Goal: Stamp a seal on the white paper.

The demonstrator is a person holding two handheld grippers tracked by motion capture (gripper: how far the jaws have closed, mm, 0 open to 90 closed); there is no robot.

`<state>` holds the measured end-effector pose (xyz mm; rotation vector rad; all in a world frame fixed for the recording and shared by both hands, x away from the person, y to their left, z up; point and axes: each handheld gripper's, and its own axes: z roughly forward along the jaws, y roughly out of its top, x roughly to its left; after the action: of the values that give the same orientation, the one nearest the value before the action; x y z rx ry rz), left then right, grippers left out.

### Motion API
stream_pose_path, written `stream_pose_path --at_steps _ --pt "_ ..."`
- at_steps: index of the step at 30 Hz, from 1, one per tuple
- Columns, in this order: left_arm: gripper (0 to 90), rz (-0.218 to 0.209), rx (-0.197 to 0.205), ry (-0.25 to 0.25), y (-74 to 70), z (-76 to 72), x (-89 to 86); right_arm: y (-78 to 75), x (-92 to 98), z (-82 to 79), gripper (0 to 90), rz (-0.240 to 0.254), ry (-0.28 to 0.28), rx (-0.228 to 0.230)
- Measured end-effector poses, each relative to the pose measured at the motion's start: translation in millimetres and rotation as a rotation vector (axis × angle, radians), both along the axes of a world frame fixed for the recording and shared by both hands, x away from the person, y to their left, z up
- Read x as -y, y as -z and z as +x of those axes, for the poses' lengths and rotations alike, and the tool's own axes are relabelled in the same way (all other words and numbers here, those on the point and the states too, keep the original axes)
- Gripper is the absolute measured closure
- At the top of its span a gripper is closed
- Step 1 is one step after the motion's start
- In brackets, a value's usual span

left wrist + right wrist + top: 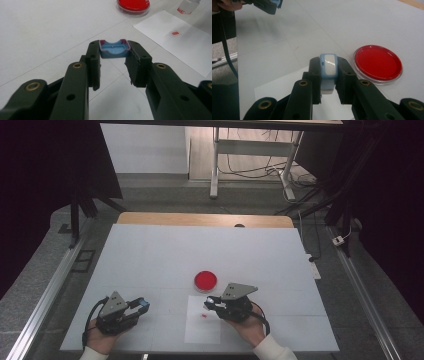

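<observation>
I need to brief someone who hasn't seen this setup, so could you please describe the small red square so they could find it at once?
Start at the white table and find the red-filled round dish near its middle. Just on the person's side of it lies a white paper sheet, and the small red square sits on that sheet's upper part. It is tiny, flat and angular, unlike the large round dish.

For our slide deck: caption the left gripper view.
Left gripper jaws clamp a blue cap; red dish beyond.
</observation>
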<state>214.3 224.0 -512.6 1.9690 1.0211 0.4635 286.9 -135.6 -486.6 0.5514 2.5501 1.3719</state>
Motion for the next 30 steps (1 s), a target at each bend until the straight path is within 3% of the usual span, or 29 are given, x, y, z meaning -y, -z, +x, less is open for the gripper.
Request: stream_pose_path --at_steps 18,30 --pt "64.8 0.003 -0.002 0.002 1.1 0.7 1.5 -19.8 28.4 10.0 75.2 0.128 0.105 0.003" --pt "64.9 0.003 0.000 0.002 1.5 1.0 1.6 -29.4 46.2 16.4 75.2 0.171 0.152 0.007"
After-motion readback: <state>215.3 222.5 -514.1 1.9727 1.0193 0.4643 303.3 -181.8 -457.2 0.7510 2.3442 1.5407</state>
